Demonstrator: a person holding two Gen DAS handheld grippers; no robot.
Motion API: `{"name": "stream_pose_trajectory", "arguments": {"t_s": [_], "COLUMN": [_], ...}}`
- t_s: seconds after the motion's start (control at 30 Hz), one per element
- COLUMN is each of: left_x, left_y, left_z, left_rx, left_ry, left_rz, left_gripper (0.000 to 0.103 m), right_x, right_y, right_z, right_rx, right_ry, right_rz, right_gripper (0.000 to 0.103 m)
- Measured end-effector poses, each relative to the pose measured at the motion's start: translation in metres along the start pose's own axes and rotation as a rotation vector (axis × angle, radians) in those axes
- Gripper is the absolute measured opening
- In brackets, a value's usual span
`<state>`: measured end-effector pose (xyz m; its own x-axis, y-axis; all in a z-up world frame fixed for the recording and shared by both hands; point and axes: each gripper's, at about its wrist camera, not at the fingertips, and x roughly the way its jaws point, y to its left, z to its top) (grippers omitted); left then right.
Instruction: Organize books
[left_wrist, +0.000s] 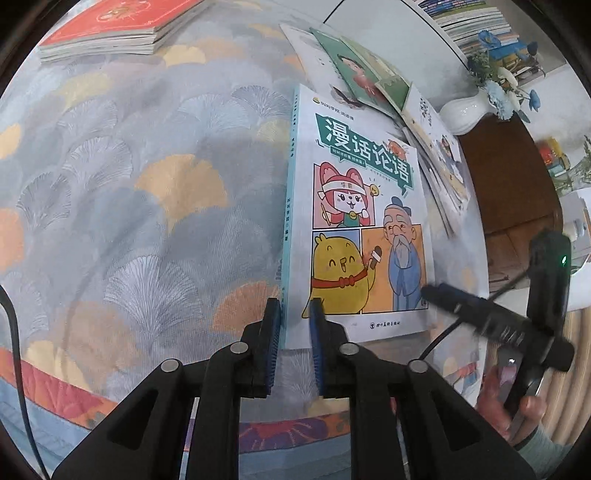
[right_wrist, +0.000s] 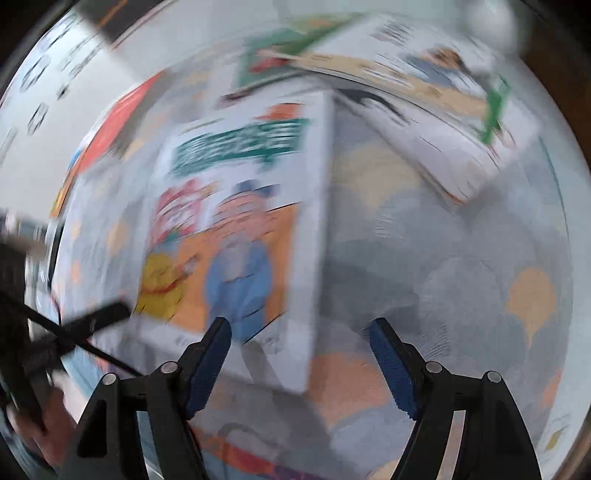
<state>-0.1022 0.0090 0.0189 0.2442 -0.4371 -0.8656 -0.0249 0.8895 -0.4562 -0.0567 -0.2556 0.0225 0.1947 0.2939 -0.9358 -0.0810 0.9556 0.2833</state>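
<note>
The left gripper (left_wrist: 295, 310) straddles the near spine corner of the comic book (left_wrist: 358, 221), which lies cover-up on the patterned cloth (left_wrist: 129, 184). Its jaws stand narrow, one blue pad outside the spine and one on the cover, but a sliver of gap shows at each, so they look slack about the book rather than pinching it; I judge the book is resting on the cloth, freshly put down or about to be taken. From that gripper the red stack (left_wrist: 110, 29) sits well off at about 11 o'clock, and a loose heap (left_wrist: 369, 77) of splayed books lies at 1 o'clock, touching the comic's far end, with a white vase (left_wrist: 465, 110) beyond. The stack looks like the sorted pile, the heap what remains. In the blurred right wrist view, the right gripper (right_wrist: 299, 332) hangs with jaws wide and nothing between them, over the comic's near outer corner, probably ready to steady or square it.
</note>
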Motion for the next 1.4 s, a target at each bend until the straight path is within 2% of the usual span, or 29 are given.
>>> {"name": "stream_pose_trajectory", "arguments": {"t_s": [0.17, 0.23, 0.33, 0.37, 0.4, 0.47, 0.5, 0.53, 0.57, 0.63, 0.67, 0.73, 0.83, 0.93, 1.03, 1.2, 1.27, 1.4], "left_x": [0.008, 0.009, 0.004, 0.000, -0.004, -0.012, -0.013, -0.013, -0.011, 0.000, 0.008, 0.015, 0.017, 0.018, 0.011, 0.006, 0.007, 0.012], "left_y": [-0.002, 0.004, 0.017, 0.020, 0.022, 0.027, 0.026, 0.026, 0.023, 0.011, 0.003, -0.007, -0.016, -0.012, -0.006, -0.010, -0.006, 0.004], "left_z": [0.008, 0.012, 0.012, 0.012, 0.012, 0.012, 0.013, 0.013, 0.014, 0.015, 0.014, 0.009, 0.010, 0.020, 0.029, 0.037, 0.035, 0.032], "left_rx": [0.004, -0.039, -0.145, -0.178, -0.214, -0.294, -0.307, -0.307, -0.294, -0.228, -0.202, -0.200, -0.239, -0.312, -0.395, -0.457, -0.510, -0.581], "left_ry": [0.017, 0.021, 0.028, 0.014, 0.003, -0.014, -0.016, -0.015, -0.011, 0.001, 0.003, -0.020, -0.046, -0.027, -0.018, 0.003, 0.021, 0.051], "left_rz": [-0.025, -0.067, -0.185, -0.245, -0.342, -0.513, -0.543, -0.535, -0.489, -0.273, -0.163, -0.116, -0.161, -0.279, -0.398, -0.501, -0.566, -0.631], "left_gripper": [0.022, 0.022, 0.025, 0.025, 0.025, 0.025, 0.025, 0.025, 0.025, 0.020, 0.012, 0.012, 0.012, 0.012, 0.012, 0.012, 0.012, 0.013], "right_x": [-0.004, -0.002, 0.001, -0.001, -0.001, 0.000, 0.000, 0.002, 0.003, 0.008, 0.008, 0.007, 0.004, 0.004, 0.005, 0.015, 0.021, 0.032], "right_y": [-0.009, -0.004, 0.002, 0.003, 0.004, 0.003, -0.002, -0.006, -0.011, -0.016, -0.019, -0.020, -0.019, -0.022, -0.043, -0.079, -0.082, -0.069], "right_z": [0.007, -0.003, -0.012, -0.013, -0.013, -0.019, -0.020, -0.020, -0.020, -0.016, -0.016, -0.018, -0.021, -0.019, -0.019, -0.024, -0.024, -0.017], "right_rx": [0.040, 0.048, 0.033, 0.018, 0.001, 0.017, 0.038, 0.061, 0.086, 0.126, 0.138, 0.138, 0.125, 0.140, 0.232, 0.399, 0.436, 0.440], "right_ry": [-0.058, -0.060, -0.041, -0.052, -0.051, -0.049, -0.046, -0.042, -0.038, -0.034, -0.033, -0.036, -0.044, -0.030, 0.009, 0.047, 0.057, 0.080], "right_rz": [0.046, 0.095, 0.157, 0.143, 0.135, 0.166, 0.194, 0.224, 0.256, 0.303, 0.319, 0.324, 0.316, 0.341, 0.442, 0.635, 0.687, 0.750], "right_gripper": [0.076, 0.068, 0.068, 0.068, 0.068, 0.068, 0.068, 0.068, 0.068, 0.067, 0.068, 0.068, 0.068, 0.068, 0.068, 0.068, 0.068, 0.068]}}
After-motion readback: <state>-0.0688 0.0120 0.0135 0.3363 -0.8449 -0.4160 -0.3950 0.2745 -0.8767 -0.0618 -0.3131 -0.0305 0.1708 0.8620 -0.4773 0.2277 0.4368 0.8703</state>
